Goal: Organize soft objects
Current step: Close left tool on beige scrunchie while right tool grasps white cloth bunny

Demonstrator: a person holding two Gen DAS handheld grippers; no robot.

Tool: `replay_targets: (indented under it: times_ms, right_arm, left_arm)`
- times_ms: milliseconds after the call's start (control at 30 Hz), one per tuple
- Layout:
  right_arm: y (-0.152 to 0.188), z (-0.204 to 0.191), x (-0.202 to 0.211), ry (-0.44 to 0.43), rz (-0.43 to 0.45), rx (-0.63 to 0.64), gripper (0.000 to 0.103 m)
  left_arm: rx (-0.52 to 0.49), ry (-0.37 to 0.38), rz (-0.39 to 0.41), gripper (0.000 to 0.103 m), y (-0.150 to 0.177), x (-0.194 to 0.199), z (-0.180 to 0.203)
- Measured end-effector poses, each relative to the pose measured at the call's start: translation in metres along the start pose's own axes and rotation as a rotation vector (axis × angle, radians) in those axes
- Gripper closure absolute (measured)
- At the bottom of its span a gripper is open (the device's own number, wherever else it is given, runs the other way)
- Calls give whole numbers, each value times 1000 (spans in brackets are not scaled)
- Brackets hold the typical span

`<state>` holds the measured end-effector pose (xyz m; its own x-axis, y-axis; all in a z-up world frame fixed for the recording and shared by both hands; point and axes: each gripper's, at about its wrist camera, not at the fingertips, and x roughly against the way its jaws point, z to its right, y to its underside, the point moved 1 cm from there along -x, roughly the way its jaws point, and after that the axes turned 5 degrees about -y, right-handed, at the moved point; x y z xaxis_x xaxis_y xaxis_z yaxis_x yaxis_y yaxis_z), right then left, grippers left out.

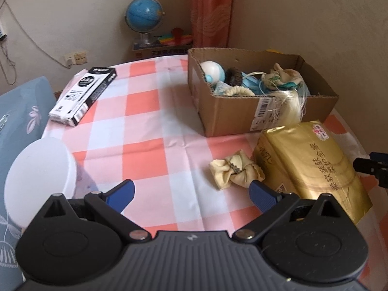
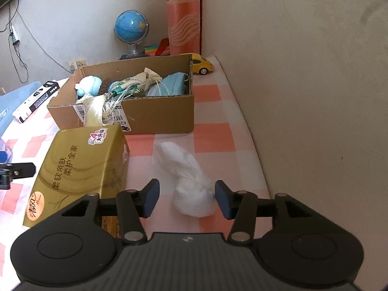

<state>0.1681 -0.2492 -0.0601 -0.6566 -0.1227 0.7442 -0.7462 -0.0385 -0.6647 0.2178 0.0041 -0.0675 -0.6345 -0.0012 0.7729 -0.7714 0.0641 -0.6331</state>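
Cloth bundle (image 1: 236, 171) lies on your checked tablecloth (image 1: 145, 131) by a gold pack (image 1: 312, 167), near the box (image 1: 242, 111). Both your left gripper (image 1: 191, 194) and right gripper (image 2: 187, 198) gape, the right straddling a white wad (image 2: 191, 194). Plain walls (image 2: 303, 72) corner the table.

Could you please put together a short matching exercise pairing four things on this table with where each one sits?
Things:
1. blue mask
2. cream cloth bow
3. white bundle
4. toy car

Places:
A. between the right gripper fingers
B. behind the cardboard box
C. inside the box
D. on the tablecloth, left of the gold tissue pack

Pairs: 1-C, 2-D, 3-A, 4-B
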Motion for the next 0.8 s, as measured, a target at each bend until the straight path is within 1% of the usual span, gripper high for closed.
replay_targets:
  times_ms: [100,400,467,567,667,733,800]
  right_arm:
    - [-1,-1,1,-5,6,0,42]
    - [-3,-4,0,-14,10,4,41]
    - [-3,-3,-1,-14,7,3,41]
    - [-4,-3,-2,-16,7,1,41]
    - [-5,-3,-2,-13,10,1,41]
    - [-5,-3,-1,-19,16,-1,41]
    - [-6,-3,0,-19,20,1,40]
  left_arm:
    - [-14,19,-10,2,-3,-7,2]
    - [14,107,-19,3,-17,-26,1]
    - [14,128,-31,3,-19,-31,1]
    - [-7,103,-46,3,-18,-39,2]
    - [12,74,-44,2,-17,-41,-4]
    - [26,33,-32,3,-18,-40,-9]
    - [34,24,-27,3,-19,-39,-11]
